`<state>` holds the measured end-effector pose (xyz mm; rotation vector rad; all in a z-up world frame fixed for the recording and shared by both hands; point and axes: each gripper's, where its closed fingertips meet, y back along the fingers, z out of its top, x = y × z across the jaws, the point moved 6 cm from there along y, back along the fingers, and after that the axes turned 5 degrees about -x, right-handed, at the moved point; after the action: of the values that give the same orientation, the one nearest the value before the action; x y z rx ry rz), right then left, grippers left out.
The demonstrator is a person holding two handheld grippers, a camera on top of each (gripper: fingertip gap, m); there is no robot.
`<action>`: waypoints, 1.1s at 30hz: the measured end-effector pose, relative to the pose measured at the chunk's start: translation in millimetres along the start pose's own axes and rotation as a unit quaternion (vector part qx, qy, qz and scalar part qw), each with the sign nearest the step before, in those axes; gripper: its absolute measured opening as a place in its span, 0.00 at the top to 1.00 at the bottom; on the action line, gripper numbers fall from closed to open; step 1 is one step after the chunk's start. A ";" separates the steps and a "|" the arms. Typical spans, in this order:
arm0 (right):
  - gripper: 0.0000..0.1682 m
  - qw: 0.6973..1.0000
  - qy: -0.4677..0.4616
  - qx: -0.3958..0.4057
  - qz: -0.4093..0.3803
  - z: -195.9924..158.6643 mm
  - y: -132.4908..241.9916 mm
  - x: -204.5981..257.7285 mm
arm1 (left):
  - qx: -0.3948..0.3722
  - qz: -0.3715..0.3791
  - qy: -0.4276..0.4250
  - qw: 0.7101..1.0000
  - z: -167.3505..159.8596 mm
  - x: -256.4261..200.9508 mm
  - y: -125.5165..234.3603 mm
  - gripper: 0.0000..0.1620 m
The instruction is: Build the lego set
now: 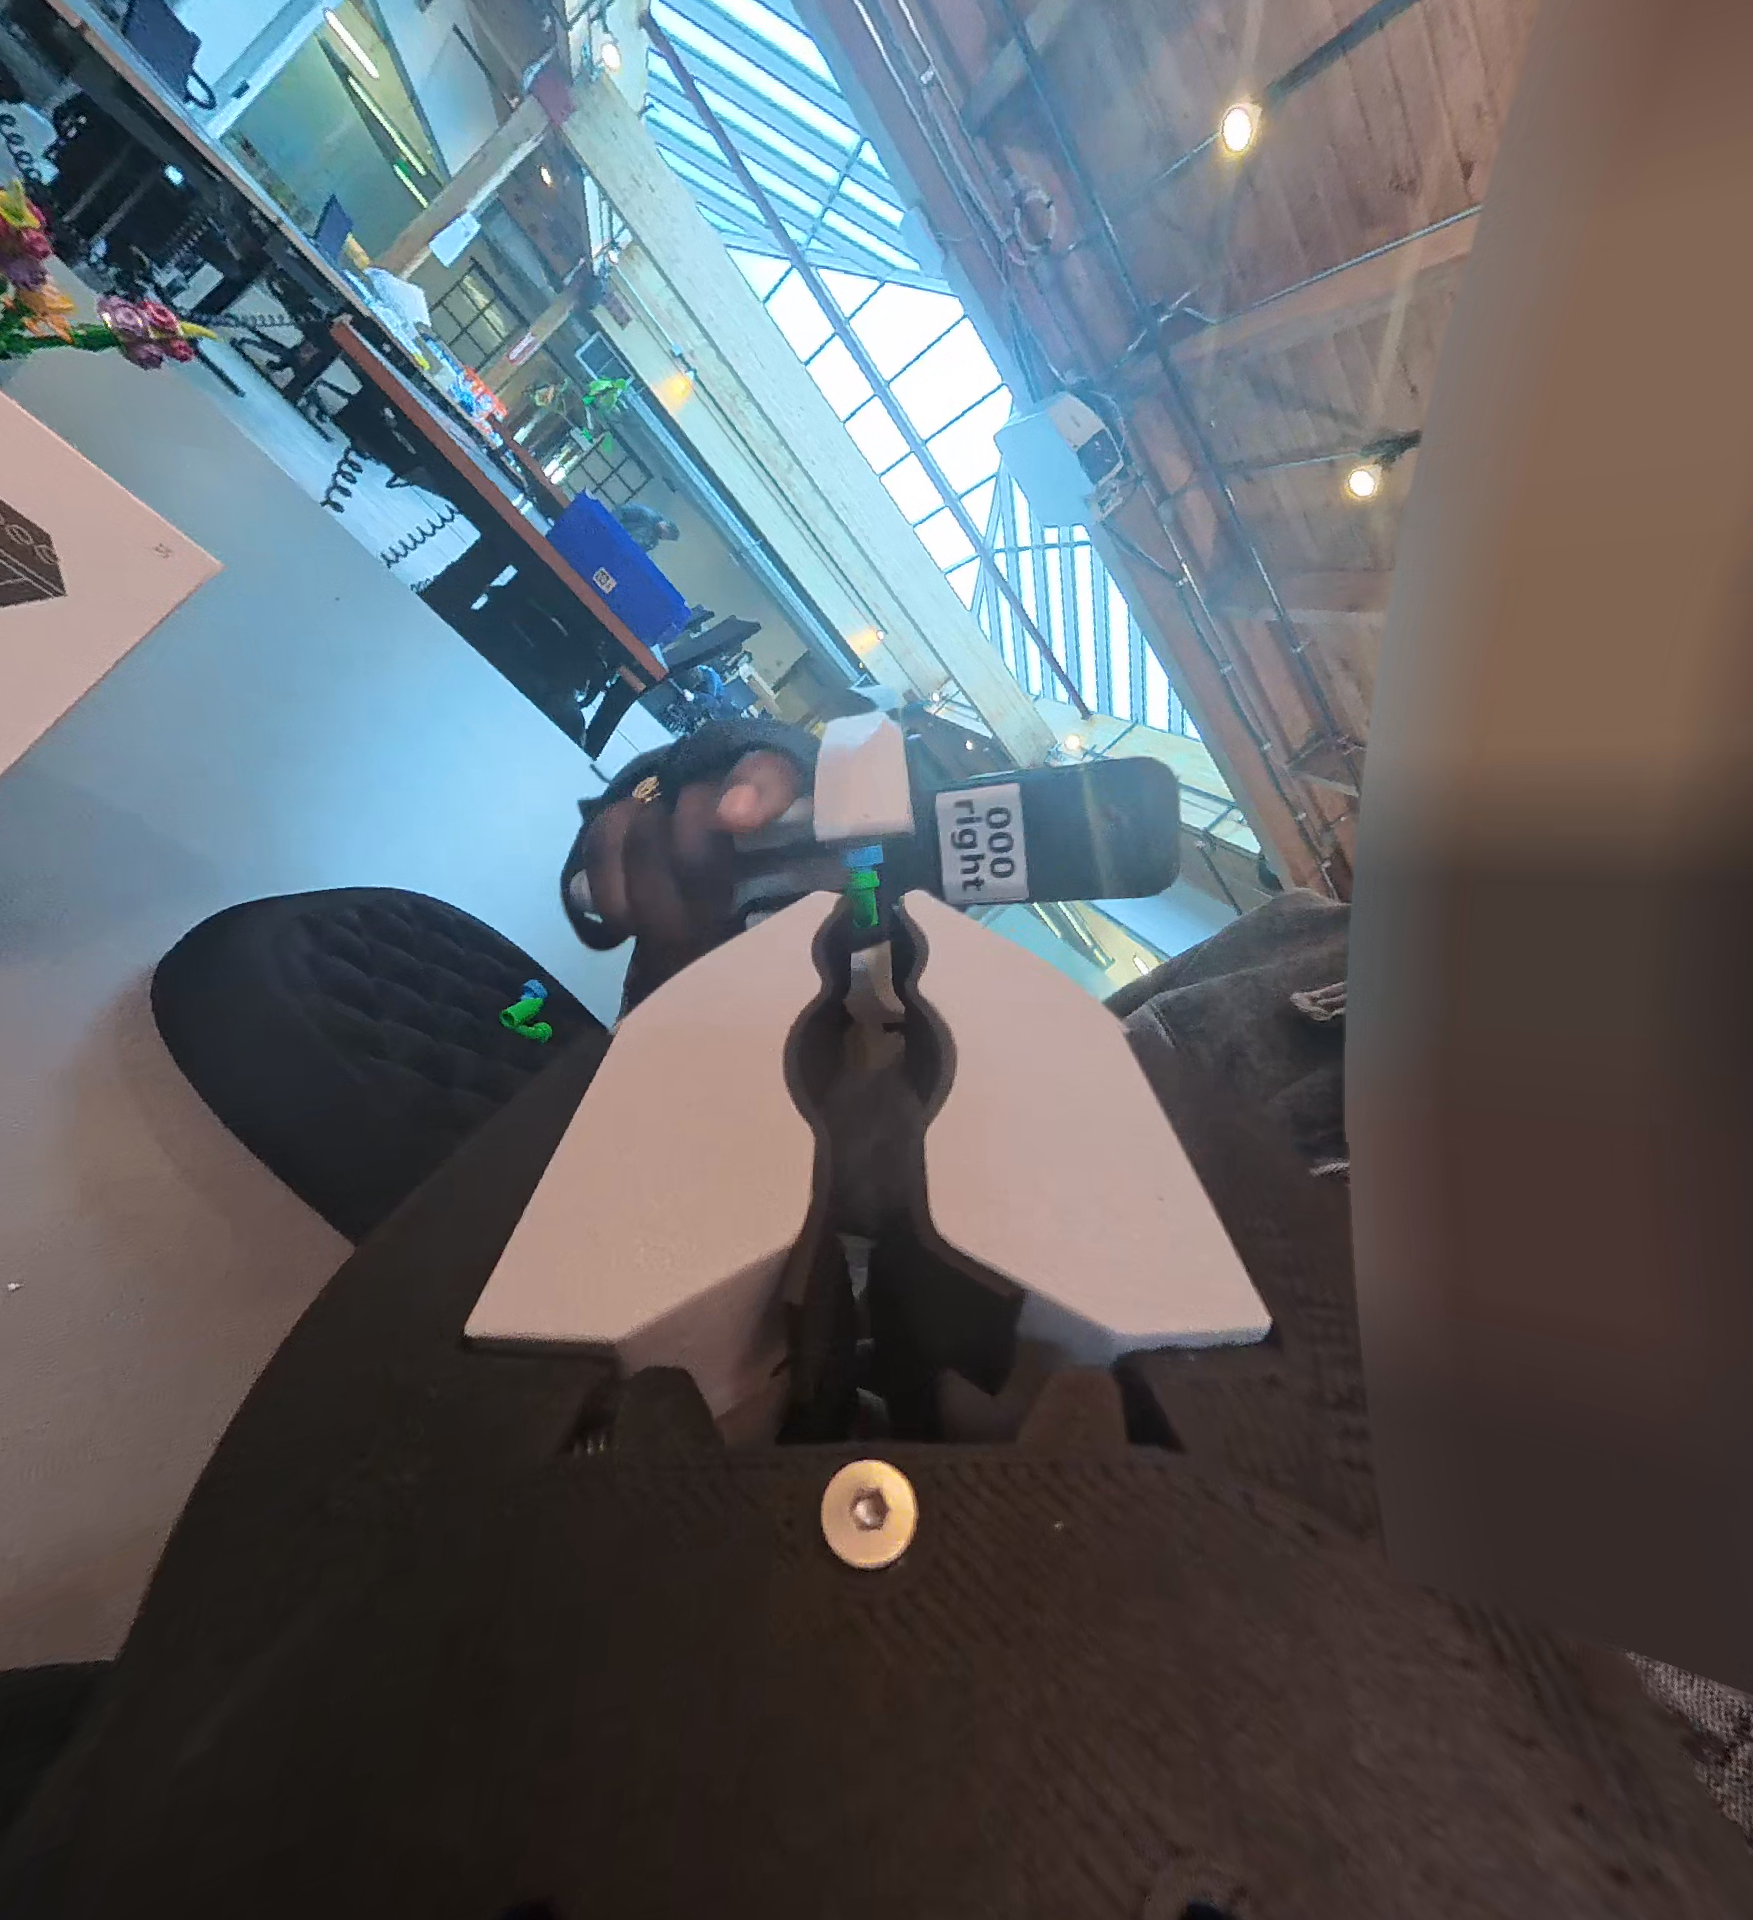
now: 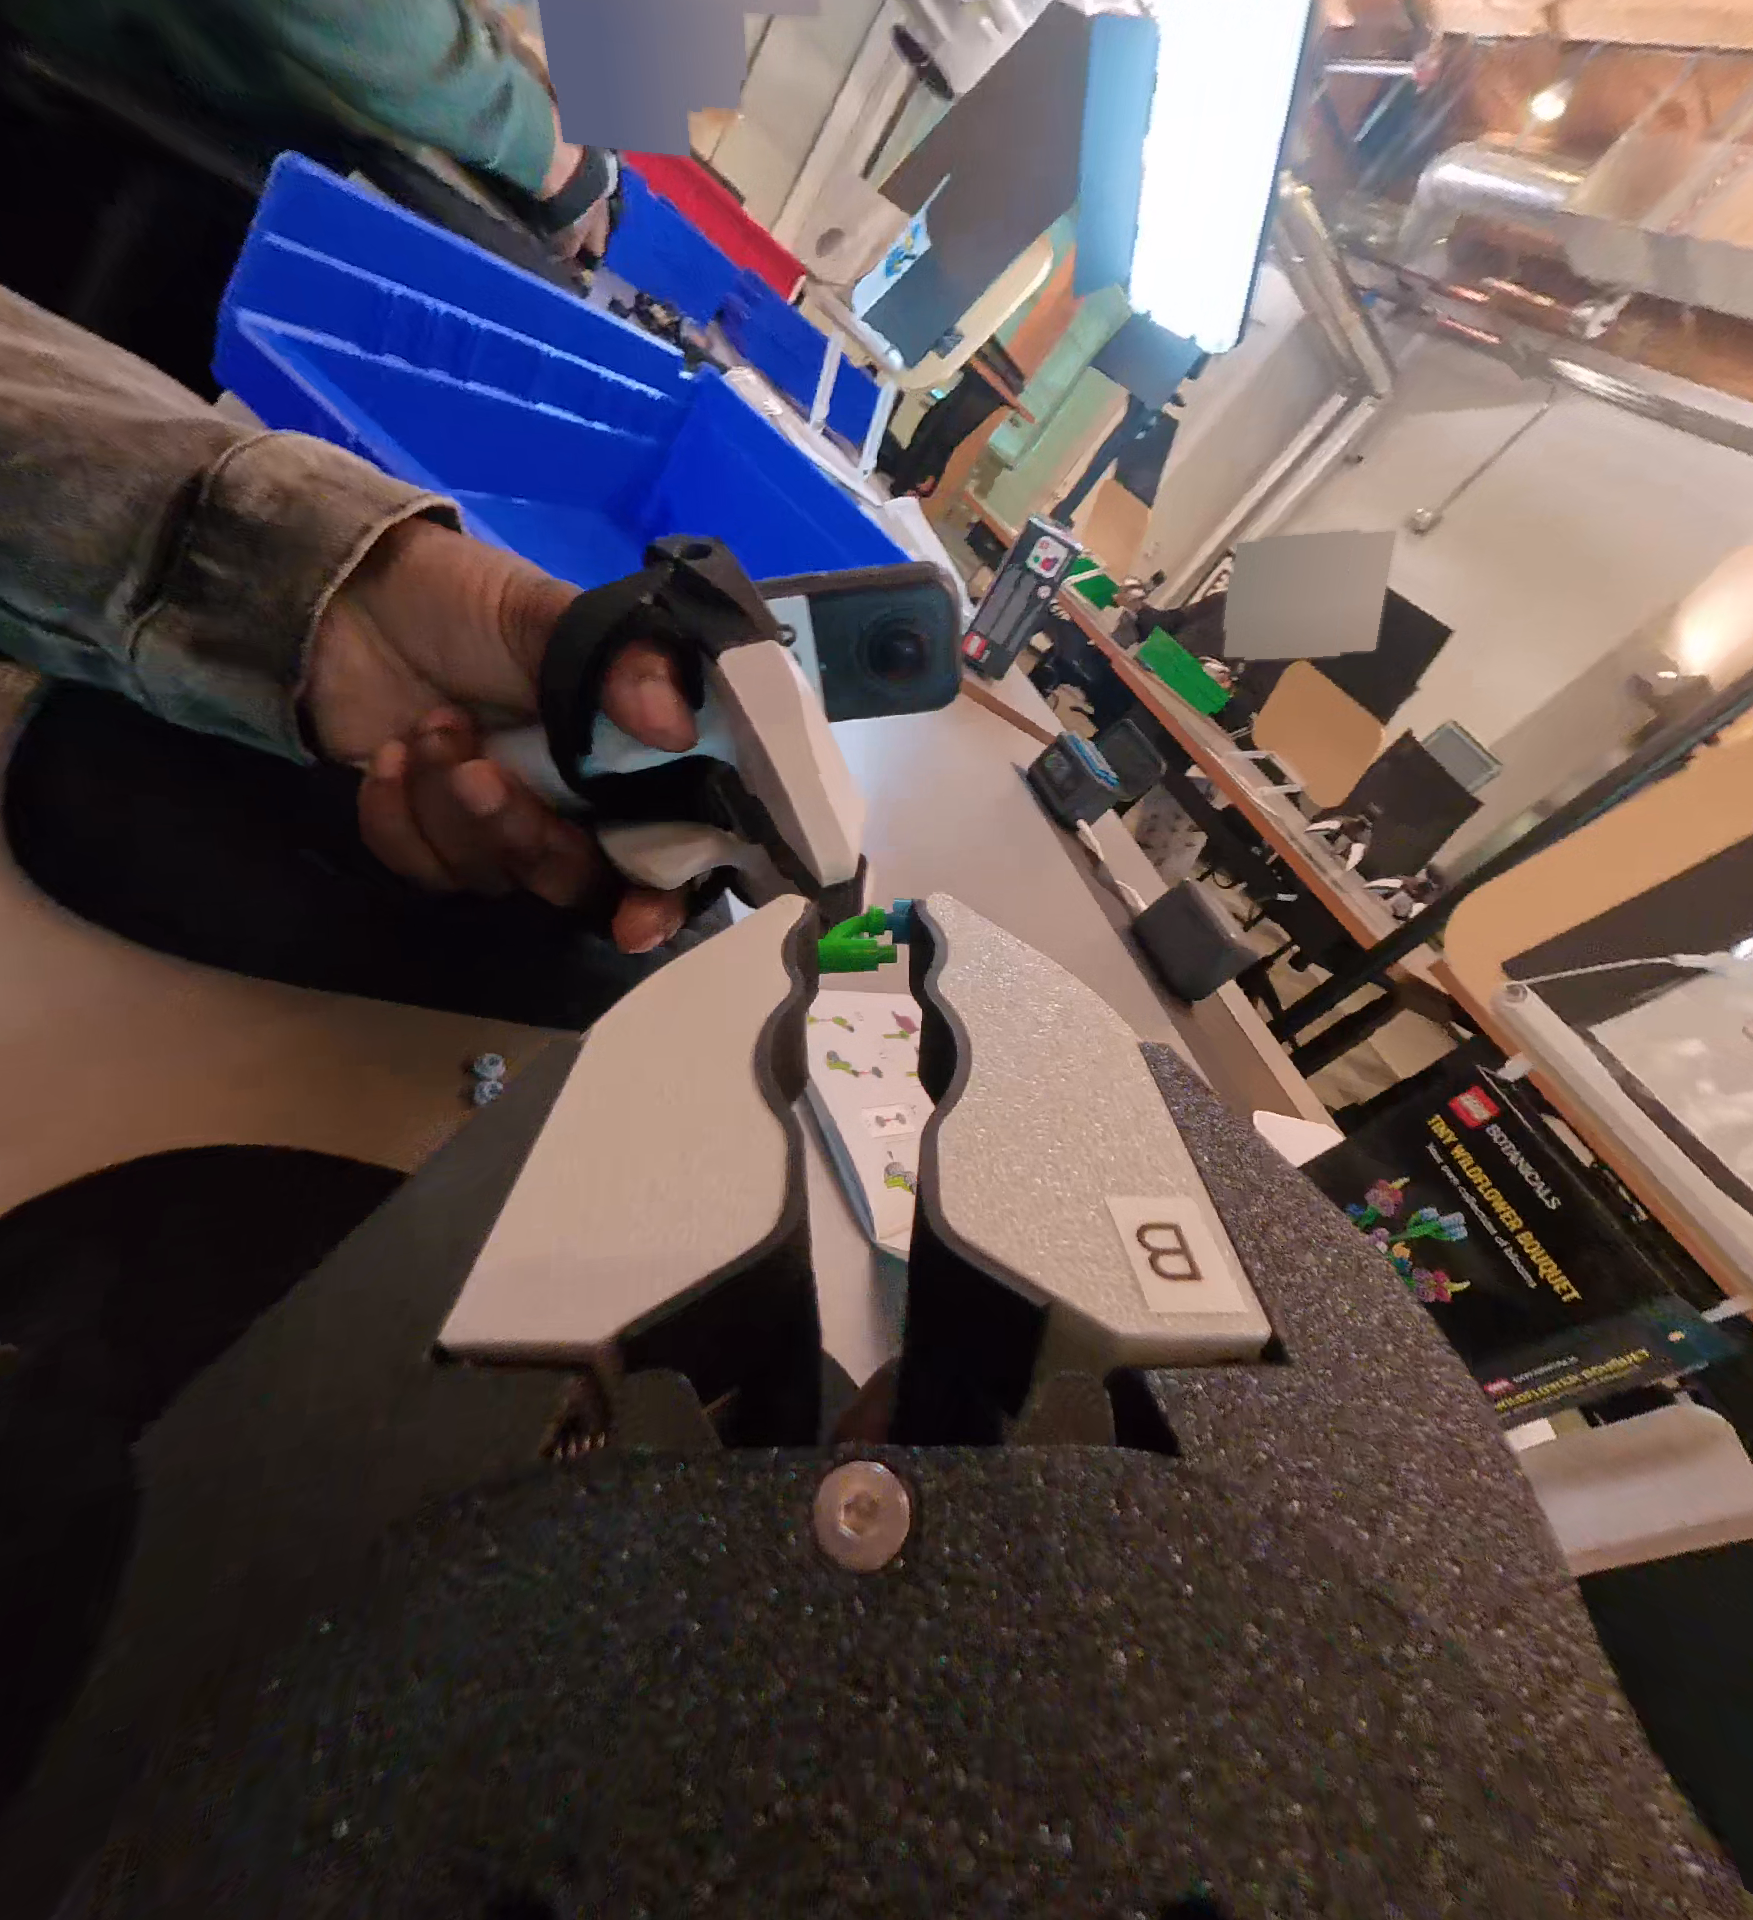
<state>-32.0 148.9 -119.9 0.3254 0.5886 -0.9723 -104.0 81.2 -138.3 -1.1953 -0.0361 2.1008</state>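
My left gripper (image 1: 864, 927) is shut on a small green stem piece (image 1: 861, 902) at its tips. My right gripper (image 2: 864, 930) meets it tip to tip and is closed on a small blue piece (image 2: 899, 918) that sits on the end of the green stem (image 2: 851, 948). In the left wrist view the right gripper (image 1: 856, 844) hangs just above the stem with the blue piece (image 1: 861, 858) under it. In the right wrist view the left gripper (image 2: 841, 891) comes in from the upper left. Both are held in the air above the table.
A second green and blue stem (image 1: 527, 1013) lies on a black mat (image 1: 352, 1039). An open instruction booklet (image 2: 872, 1060) lies below the grippers. Two tiny blue pieces (image 2: 485, 1076) lie on the table. Blue bins (image 2: 498, 416) stand behind, the set's black box (image 2: 1495, 1226) to the right. Both grippers' tips are close together, under 4 cm apart.
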 end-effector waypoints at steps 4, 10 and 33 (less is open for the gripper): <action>0.90 0.999 0.029 0.009 0.028 1.9 -1.3 3.9 | 0.017 0.007 -0.015 1.000 -3.5 -0.7 -3.2 0.95; 0.83 1.000 0.004 0.002 0.025 4.9 -1.4 0.5 | 0.009 0.000 -0.030 1.000 -3.1 -3.6 -1.5 0.97; 0.95 0.916 -0.314 0.239 0.076 -59.0 84.9 2.3 | 0.008 0.033 -0.086 0.996 -4.2 -5.4 -4.2 0.97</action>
<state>21.9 222.6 -168.3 0.4560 -0.2704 -0.9933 -96.8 79.9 -135.2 -1.0166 -0.0591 2.2522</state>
